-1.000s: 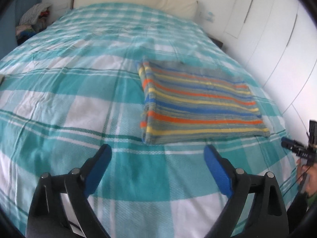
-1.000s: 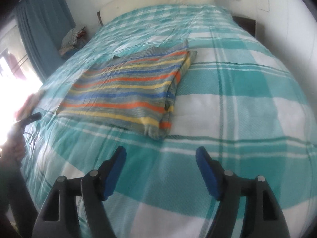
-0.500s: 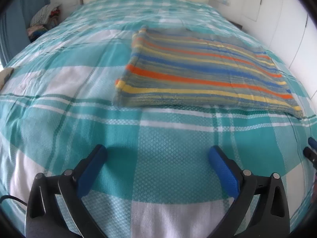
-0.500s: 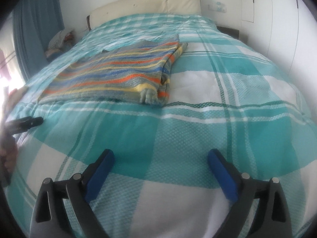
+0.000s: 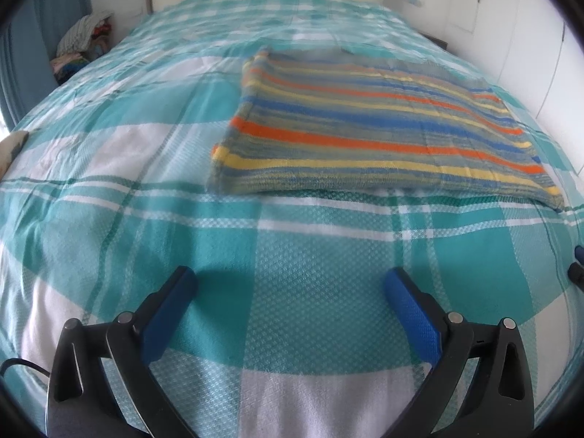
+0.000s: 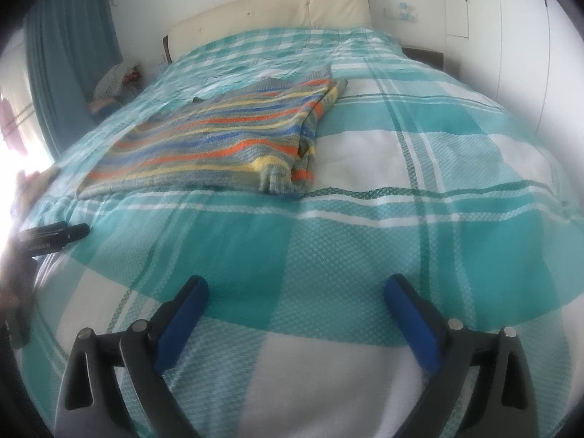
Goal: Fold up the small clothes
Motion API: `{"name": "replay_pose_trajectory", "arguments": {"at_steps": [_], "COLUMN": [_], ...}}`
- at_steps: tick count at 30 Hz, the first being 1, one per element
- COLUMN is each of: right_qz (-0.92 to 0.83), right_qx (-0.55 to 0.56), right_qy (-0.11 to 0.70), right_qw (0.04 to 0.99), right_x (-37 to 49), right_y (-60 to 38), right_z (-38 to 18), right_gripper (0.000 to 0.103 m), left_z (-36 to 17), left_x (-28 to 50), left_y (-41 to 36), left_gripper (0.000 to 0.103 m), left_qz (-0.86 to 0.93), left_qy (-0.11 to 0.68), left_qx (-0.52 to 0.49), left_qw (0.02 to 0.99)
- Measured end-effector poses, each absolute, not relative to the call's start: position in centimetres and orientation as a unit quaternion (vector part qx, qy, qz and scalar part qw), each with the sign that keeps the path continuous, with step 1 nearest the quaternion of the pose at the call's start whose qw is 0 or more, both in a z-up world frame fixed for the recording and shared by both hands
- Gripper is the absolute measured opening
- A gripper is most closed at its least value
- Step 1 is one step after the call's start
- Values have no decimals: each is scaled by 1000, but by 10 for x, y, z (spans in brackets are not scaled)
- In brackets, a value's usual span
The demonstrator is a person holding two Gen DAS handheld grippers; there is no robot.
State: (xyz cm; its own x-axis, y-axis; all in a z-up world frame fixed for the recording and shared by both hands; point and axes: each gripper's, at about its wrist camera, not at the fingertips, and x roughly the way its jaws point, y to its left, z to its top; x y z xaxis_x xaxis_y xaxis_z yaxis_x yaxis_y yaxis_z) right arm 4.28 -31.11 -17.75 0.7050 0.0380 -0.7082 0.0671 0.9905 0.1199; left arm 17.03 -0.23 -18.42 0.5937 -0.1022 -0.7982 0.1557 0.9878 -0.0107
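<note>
The left gripper (image 5: 290, 284) has its blue fingers (image 5: 410, 315) spread wide apart with nothing between them, just above the bed (image 5: 109, 189). The right gripper (image 6: 294, 288) has just been opening; its fingers (image 6: 412, 323) stand wide too, holding nothing, over the near part of the checked bedspread. The folded striped sweater (image 5: 368, 138) lies flat farther up the bed, apart from both grippers. A cream headboard (image 6: 277, 14) stands at the far end, and a pile of clothes (image 5: 82, 45) sits far left.
</note>
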Motion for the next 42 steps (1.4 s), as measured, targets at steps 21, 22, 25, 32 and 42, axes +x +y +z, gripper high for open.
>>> {"name": "replay_pose_trajectory", "arguments": {"at_steps": [21,22,25,32,42], "right_qz": [-5,-4,-4,-4,-5], "right_qx": [72,72,72,73,73], "right_qy": [383,382,383,382,382], "right_qw": [921,921,921,921,921], "right_x": [43,43,43,43,43], "right_y": [-312,-312,-312,-312,-312], "right_z": [-178,-178,-178,-178,-178], "right_gripper": [98,98,98,98,98], "left_z": [-184,-184,-184,-184,-184], "left_x": [168,168,168,168,168], "left_y": [-4,-4,-4,-4,-3], "left_gripper": [103,103,103,103,103], "left_qz": [-71,-71,-71,-71,-74], "left_qy": [443,443,443,443,443], "left_qx": [31,31,31,31,25], "left_qw": [893,893,893,893,893]}}
